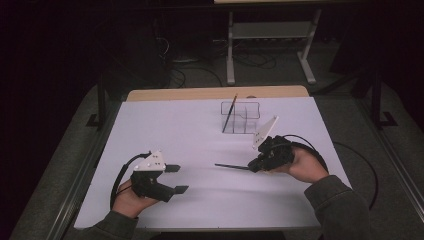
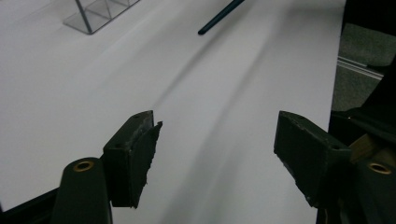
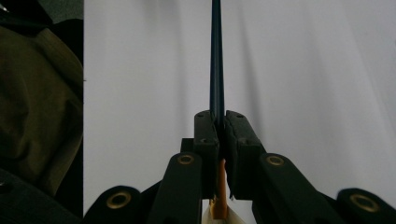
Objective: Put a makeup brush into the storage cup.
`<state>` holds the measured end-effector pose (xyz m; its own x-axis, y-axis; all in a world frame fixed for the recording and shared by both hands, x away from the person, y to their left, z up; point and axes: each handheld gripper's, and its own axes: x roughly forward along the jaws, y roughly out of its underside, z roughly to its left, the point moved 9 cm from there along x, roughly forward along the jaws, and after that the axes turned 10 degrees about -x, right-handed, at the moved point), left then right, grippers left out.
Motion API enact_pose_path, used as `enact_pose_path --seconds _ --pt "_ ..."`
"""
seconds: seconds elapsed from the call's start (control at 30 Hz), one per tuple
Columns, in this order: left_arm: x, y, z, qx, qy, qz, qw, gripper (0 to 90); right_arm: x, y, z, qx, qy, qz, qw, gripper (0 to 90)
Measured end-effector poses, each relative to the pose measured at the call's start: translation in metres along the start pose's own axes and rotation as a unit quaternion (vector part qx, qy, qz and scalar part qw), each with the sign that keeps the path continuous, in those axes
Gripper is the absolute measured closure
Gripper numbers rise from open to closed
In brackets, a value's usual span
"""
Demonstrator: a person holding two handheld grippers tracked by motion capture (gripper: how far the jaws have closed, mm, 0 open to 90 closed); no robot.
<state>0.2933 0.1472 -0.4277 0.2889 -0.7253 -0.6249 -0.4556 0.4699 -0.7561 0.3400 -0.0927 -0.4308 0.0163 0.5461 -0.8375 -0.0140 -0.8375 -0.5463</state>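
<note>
Right, quick notes on the pencil drop:

1. Right gripper has its jaws clamped tight on the pencil. Most of the shaft sticks out past the pads toward the table's middle, roughly level and apparently just clear of the white sheet.
2. Left gripper is idle, fingers wide apart with nothing between them, hovering over the near left part of the sheet.
3. Likely step: carry the pencil to the clear organizer at the far side and stand it in a compartment. A second pencil already leans in there, in the left section.
4. To do it well: lift first, then roll the wrist so the long free end points down before reaching the rim. Come in from above, not from the side; the walls are thin and clear, easy to knock.
5. Grip is near one end, so the free end can swing; move slowly and release only once the lower end is inside a cell.
6. Pencil look: thin, straight, dark blue-green shaft; in the right gripper view an orange bit shows behind the pads, maybe its butt end.
</note>
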Motion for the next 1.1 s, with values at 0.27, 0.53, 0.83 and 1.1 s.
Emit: enact_pose_path --seconds 0.27,0.53,0.83,1.1 --pt "0.004 -0.015 -0.006 0.021 0.008 0.013 0.9996 34.2 0.004 -0.019 0.008 -0.029 -0.003 0.005 0.9996 83.4" --pt "0.011 -0.027 -0.008 0.040 0.019 0.033 0.9985 40.1 0.012 -0.034 0.015 -0.050 -0.021 0.012 0.9985 83.3" --pt "0.021 -0.030 -0.012 0.050 0.038 0.066 0.9959 48.5 0.017 -0.044 0.019 -0.063 -0.034 0.010 0.9974 83.4" --pt "0.031 -0.030 -0.016 0.060 0.044 0.085 0.9936 54.2 0.024 -0.050 0.024 -0.073 -0.039 0.011 0.9965 83.4"
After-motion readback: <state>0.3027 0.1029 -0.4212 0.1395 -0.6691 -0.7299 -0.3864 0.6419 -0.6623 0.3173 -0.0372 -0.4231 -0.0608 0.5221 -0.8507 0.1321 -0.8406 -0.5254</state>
